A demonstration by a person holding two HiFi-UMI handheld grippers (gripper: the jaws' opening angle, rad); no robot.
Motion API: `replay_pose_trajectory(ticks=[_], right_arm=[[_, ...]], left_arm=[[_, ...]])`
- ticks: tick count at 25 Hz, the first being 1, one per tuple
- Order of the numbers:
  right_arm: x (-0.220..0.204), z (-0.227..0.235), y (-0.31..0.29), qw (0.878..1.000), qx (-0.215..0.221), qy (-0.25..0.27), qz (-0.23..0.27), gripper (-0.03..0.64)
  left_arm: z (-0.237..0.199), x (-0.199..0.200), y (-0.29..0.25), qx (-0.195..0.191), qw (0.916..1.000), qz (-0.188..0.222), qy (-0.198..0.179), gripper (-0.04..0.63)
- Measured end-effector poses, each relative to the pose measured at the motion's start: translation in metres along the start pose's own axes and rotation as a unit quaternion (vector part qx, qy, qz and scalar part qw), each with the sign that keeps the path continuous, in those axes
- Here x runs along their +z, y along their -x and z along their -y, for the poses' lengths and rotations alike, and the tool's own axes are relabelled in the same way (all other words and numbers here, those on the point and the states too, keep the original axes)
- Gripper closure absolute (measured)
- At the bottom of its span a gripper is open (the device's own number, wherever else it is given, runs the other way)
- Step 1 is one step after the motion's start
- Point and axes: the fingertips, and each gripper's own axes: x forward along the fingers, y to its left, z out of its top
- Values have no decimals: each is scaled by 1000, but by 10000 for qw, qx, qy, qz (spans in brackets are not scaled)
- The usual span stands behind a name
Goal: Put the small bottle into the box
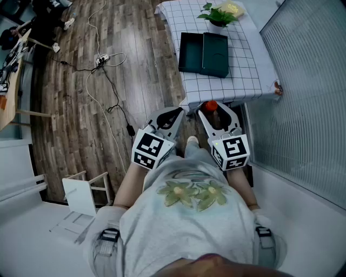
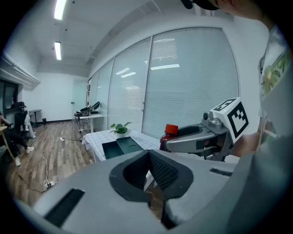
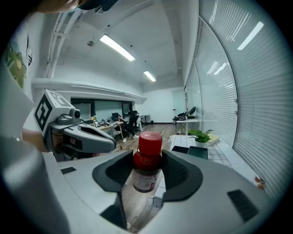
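Small bottle [image 1: 211,106] is gripped but not yet boxed: at mid-frame my left hand-held gripper [image 1: 179,112] hangs empty with its jaws together, just right of it my right hand-held gripper [image 1: 217,112] is clamped on the bottle, and the open box [image 1: 204,53] waits on the counter [image 1: 246,76] above, well apart.

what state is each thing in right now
small bottle, capped, upright, clamped in the right gripper
right gripper, shut on the small bottle
left gripper, shut, empty
box, open on the table, lid laid back, looks empty
potted plant, upright on the table beyond the box
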Motion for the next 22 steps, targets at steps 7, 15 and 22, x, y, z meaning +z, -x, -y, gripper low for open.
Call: replay_pose_trajectory(ticks=[7,15,22], right_arm=[[-1,9,-5,9999,153,-13,-30,419],[-8,22,-13,9983,527,127,-195,419],[-20,24,-11,9953,807,445,-310,419]], left_arm=[[0,10,-15,84,9999,91,90,589],[1,11,-33,324,9991,77,258,589],[14,-1,-41,560,9975,77,427,589]])
